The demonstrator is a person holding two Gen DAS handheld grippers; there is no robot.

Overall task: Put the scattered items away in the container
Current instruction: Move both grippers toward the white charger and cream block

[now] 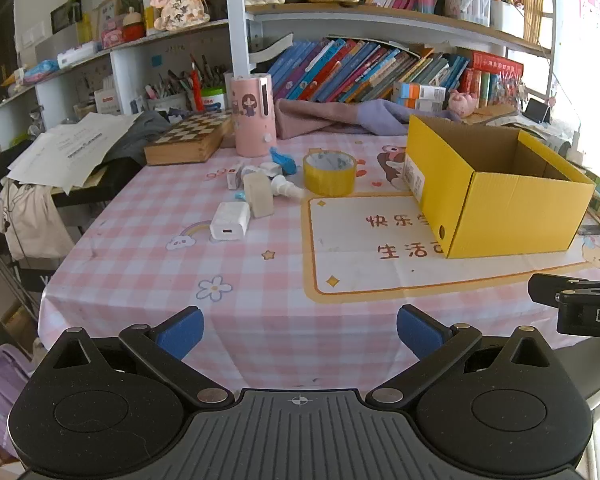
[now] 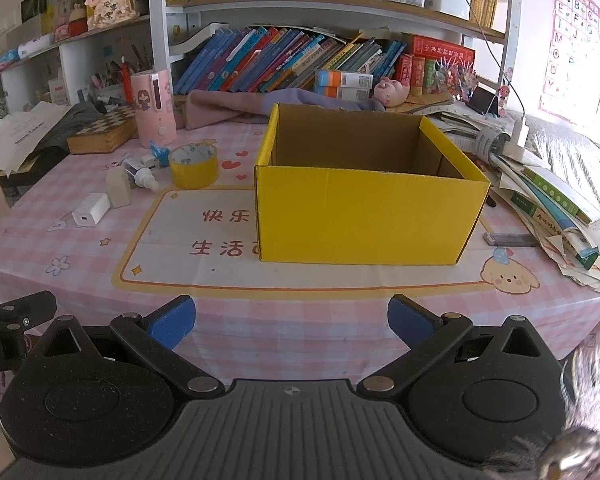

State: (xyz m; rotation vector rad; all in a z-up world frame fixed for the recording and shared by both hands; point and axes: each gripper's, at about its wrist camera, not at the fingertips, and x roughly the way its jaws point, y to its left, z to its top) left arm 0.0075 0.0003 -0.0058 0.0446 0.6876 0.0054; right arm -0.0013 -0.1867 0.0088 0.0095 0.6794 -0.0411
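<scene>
The left gripper (image 1: pixel 300 326) hangs over the near edge of the pink checked tablecloth (image 1: pixel 148 264), its blue pads (image 1: pixel 182 330) spread wide with nothing between them. The right gripper (image 2: pixel 291 320) is likewise splayed apart and empty. From the left gripper, a white charger block (image 1: pixel 230 222) lies at about eleven o'clock, with a beige eraser-like block (image 1: pixel 260 194) just beyond it and touching a small white spray bottle (image 1: pixel 286 188). A roll of yellow tape (image 1: pixel 329 174) sits near twelve o'clock, a blue toy (image 1: pixel 283 160) just behind the clutter. The open yellow cardboard box (image 1: pixel 512 216) stands upright at one o'clock; seen from the right gripper it sits dead ahead at twelve, its visible interior bare.
</scene>
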